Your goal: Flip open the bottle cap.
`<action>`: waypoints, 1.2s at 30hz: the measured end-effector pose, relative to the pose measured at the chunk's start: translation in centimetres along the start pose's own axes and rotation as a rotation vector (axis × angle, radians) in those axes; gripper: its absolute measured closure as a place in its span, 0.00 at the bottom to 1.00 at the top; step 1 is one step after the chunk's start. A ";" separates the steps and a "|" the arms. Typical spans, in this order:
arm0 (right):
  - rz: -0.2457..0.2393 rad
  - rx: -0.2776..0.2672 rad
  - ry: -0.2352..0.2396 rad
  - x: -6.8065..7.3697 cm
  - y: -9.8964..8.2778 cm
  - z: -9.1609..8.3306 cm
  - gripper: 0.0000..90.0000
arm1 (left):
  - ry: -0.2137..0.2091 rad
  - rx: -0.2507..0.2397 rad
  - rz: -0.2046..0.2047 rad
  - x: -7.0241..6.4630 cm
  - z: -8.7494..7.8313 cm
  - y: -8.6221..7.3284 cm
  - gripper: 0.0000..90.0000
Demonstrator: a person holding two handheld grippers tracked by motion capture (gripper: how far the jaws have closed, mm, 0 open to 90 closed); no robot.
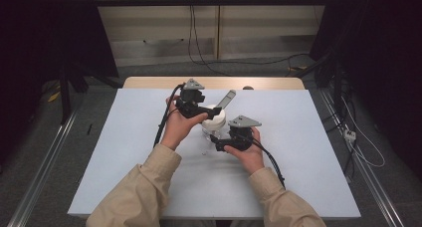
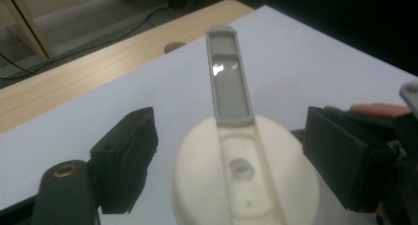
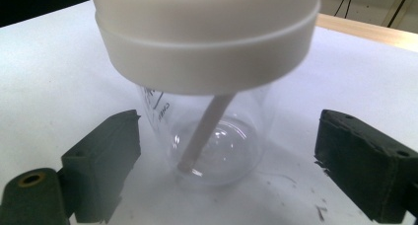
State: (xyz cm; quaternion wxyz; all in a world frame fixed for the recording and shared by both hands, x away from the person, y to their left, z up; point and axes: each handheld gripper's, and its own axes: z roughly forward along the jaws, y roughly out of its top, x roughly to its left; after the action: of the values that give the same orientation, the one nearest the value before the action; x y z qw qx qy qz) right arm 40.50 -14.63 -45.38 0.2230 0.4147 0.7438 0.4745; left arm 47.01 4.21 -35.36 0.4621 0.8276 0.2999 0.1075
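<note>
The lidded clear jar (image 1: pixel 215 123) stands mid-table with its grey flap (image 2: pixel 227 77) raised, both the left gripper (image 2: pixel 229 158) and right gripper (image 3: pixel 226 161) spread and gripping nothing; steady the glass before lifting the white lid (image 2: pixel 246 178).

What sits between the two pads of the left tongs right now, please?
In the left gripper view, the white lid of the clear container, with its raised grey flip handle, lies between the pads; neither pad touches it.
</note>
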 end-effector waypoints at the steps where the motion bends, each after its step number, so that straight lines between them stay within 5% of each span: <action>1: 0.001 0.001 0.002 -0.1 0.0 -0.2 0.11 | -0.015 0.003 -0.003 0.0 -0.2 -0.1 0.22; 18: -0.001 0.021 0.020 -0.9 -1.4 -3.2 0.12 | -0.034 0.000 -0.004 0.7 -3.2 -3.8 0.09; 36: -0.025 0.045 0.014 -1.0 -2.6 -5.0 0.11 | -0.066 0.015 -0.023 1.7 -4.9 -8.6 0.07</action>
State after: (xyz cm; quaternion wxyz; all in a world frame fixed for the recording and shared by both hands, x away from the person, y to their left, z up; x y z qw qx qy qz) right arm 36.37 -18.54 -45.56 0.2141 0.4071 0.7609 0.4577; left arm 42.73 12.00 -39.98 0.4666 0.8307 0.2949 0.0728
